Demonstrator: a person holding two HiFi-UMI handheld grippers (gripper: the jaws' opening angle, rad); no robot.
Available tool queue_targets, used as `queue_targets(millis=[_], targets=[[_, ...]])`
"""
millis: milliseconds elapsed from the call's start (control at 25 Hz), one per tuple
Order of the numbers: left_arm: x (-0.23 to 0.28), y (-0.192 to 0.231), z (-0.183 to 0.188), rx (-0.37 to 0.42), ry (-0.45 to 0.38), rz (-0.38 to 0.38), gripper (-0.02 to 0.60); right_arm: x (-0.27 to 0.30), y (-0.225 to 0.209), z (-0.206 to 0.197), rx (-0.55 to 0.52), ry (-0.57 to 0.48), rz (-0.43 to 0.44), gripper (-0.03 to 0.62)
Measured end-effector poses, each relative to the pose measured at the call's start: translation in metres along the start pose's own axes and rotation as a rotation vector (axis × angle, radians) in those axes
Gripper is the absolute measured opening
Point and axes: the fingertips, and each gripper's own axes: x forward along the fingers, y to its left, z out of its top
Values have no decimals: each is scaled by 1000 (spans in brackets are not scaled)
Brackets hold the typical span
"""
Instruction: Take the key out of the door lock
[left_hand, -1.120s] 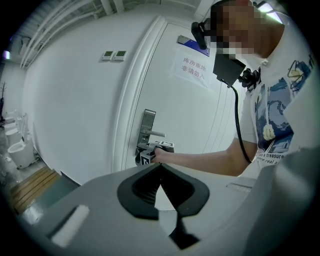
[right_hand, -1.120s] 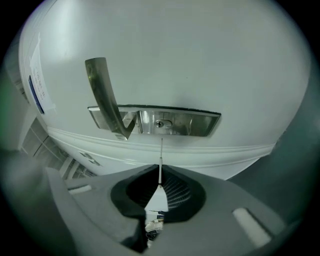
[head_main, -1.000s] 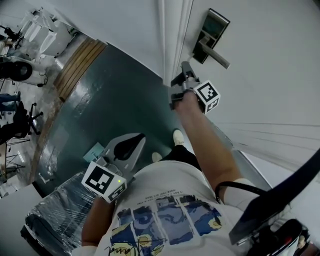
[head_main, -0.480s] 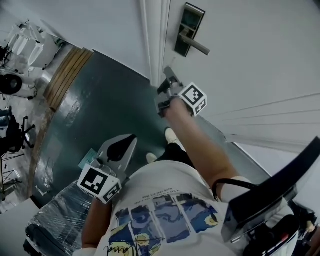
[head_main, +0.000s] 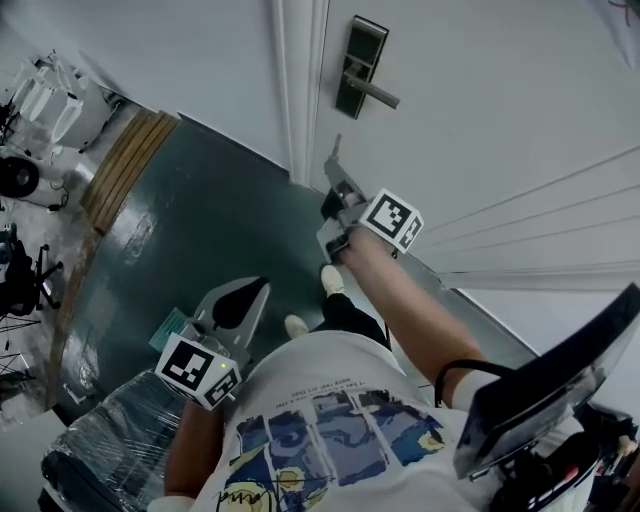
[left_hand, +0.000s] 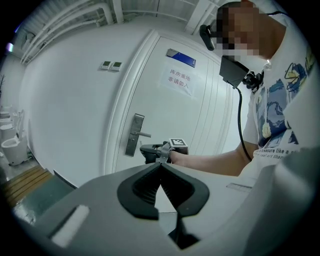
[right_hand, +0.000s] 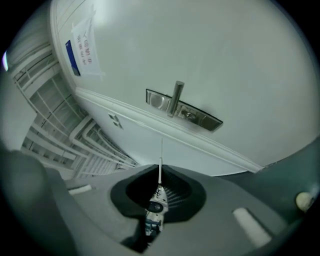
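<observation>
A slim key (right_hand: 159, 167) sticks out from between the closed pads of my right gripper (right_hand: 160, 175), its blade pointing at the door. The dark lock plate (right_hand: 200, 116) with its lever handle (right_hand: 175, 98) is a short way ahead, apart from the key. In the head view the right gripper (head_main: 337, 185) hangs below the lock plate (head_main: 360, 60), with the key blade (head_main: 335, 150) rising from it. My left gripper (head_main: 250, 295) is low by the person's waist. Its jaws meet at the tip, nothing between them (left_hand: 160, 166).
The white door (head_main: 500, 100) and its frame (head_main: 298, 80) fill the upper right. Dark green floor (head_main: 190, 220) lies below, with wooden slats (head_main: 125, 165) and equipment at the left. A plastic-wrapped bundle (head_main: 110, 440) sits at the bottom left. A paper notice (left_hand: 180, 80) hangs on the door.
My right gripper has drawn down and away from the lock plate, carrying the key. The gap between key and lock has grown. The left gripper has stayed low.
</observation>
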Motion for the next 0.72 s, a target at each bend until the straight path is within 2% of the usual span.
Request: queue_targets(millis=[160,320,520,720], targets=[[-9,-5,-5,-10,-3,-10,5,-21,23,-19,-86,79,17,23],[-18,-16,-7,-10,-12,-39,5,-48,49,-26,-161,109,42,23],[-10,-23,-16,-7,-13,-64,5,-69,65,-29,-342,170,75,23],[-3,-33,-15,6,-15,-96,5,-95,77,-33,-456,219,90,23]])
